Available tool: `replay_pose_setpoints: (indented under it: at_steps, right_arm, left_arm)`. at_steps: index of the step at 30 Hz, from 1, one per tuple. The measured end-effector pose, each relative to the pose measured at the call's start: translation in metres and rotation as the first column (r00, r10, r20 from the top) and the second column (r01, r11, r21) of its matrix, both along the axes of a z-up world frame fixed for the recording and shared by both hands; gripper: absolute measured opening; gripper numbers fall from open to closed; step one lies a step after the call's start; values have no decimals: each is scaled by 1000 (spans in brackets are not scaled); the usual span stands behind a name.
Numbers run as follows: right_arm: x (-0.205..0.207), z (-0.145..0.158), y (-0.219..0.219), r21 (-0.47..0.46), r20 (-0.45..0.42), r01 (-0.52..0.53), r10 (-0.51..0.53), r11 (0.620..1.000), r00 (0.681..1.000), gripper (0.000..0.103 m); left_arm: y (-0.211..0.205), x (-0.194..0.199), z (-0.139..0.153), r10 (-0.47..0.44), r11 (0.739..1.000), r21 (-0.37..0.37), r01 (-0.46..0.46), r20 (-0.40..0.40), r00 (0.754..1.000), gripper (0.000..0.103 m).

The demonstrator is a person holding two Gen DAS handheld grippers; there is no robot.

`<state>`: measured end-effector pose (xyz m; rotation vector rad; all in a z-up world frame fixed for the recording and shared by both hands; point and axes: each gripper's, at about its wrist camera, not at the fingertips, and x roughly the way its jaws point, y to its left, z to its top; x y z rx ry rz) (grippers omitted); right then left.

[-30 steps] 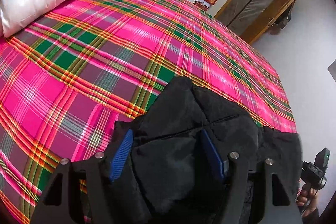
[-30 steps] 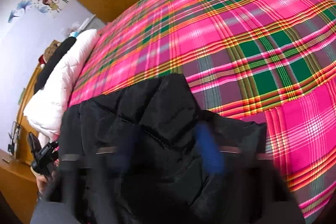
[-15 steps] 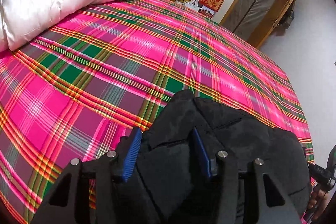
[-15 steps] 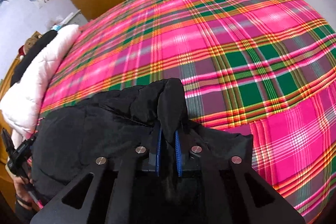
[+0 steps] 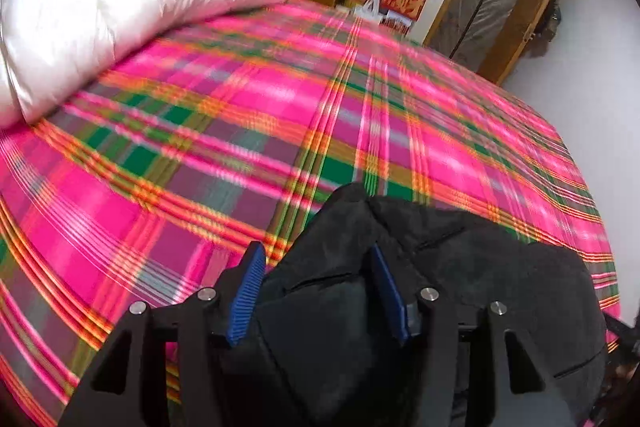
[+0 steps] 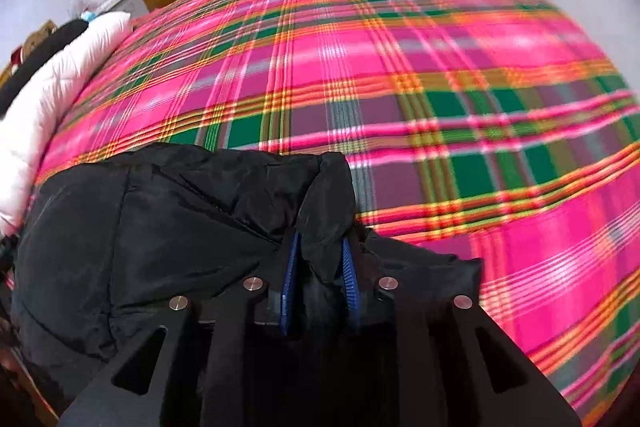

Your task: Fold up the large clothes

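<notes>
The black padded jacket (image 5: pixel 460 267) lies bunched at the near edge of the bed (image 5: pixel 280 131), on the pink plaid bedspread, and both wrist views show it as a puffy heap with no clean edges or flat layers. I judge the folding is at an early stage: no neat fold is visible, and the wide stretch of bedspread beyond the jacket is where it would have to be spread or laid over.

The left hand-held gripper (image 5: pixel 316 287) stands about half open with a thick bulge of the jacket between its blue pads; its jaws are opening slightly, and the pads appear to press on the padding from both sides. The right hand-held gripper (image 6: pixel 320 279) is nearly closed on a narrow ridge of the jacket's fabric, which stands up between its blue pads; its jaws are opening, yet the fabric sits pinched there.

A white quilt (image 5: pixel 120 15) is piled at the far side of the bed, well apart from the jacket. What remains, as I read it, is most of the job: flattening, folding, squaring.
</notes>
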<state>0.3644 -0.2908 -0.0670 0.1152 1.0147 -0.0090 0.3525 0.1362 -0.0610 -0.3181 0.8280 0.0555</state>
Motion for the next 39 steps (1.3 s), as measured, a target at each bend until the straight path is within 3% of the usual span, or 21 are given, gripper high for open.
replay_pose_setpoints:
  at_steps: [4, 6, 9, 12, 14, 16, 19, 22, 39]
  right_arm:
    - [-21, 45, 5, -32, 110, 15, -11, 999, 994, 36]
    - [-37, 70, 15, -20, 198, 12, -8, 1000, 980, 53]
    - [-50, 84, 46, 5, 254, -59, 56, 998, 966, 57]
    - [-41, 59, 87, 5, 189, -176, 172, 984, 967, 57]
    - [-24, 33, 95, -25, 135, -165, 167, 986, 977, 57]
    - [-11, 15, 92, -45, 119, -130, 135, 990, 984, 58]
    - [7, -7, 80, -31, 99, -99, 101, 995, 990, 58]
    - [16, -24, 79, -32, 80, -93, 96, 995, 992, 58]
    - [14, -37, 84, -62, 109, -84, 90, 995, 990, 58]
  left_arm:
    - [-7, -13, 35, 7, 998, 56, -12, 91, 996, 57]
    - [-13, -21, 52, 2, 997, 79, -13, 139, 990, 57]
    - [-33, -26, 67, -85, 994, 81, 71, 186, 979, 60]
    - [-64, -23, 58, -226, 969, 134, 205, 167, 960, 62]
    - [-81, -13, 39, -277, 950, 180, 256, 105, 955, 62]
    - [-85, 0, 14, -277, 940, 212, 267, 16, 961, 62]
    - [-78, 8, -2, -271, 950, 164, 265, 16, 962, 66]
    - [-81, 14, -9, -269, 948, 179, 263, 10, 963, 67]
    - [-87, 16, -30, -263, 948, 185, 257, 9, 965, 67]
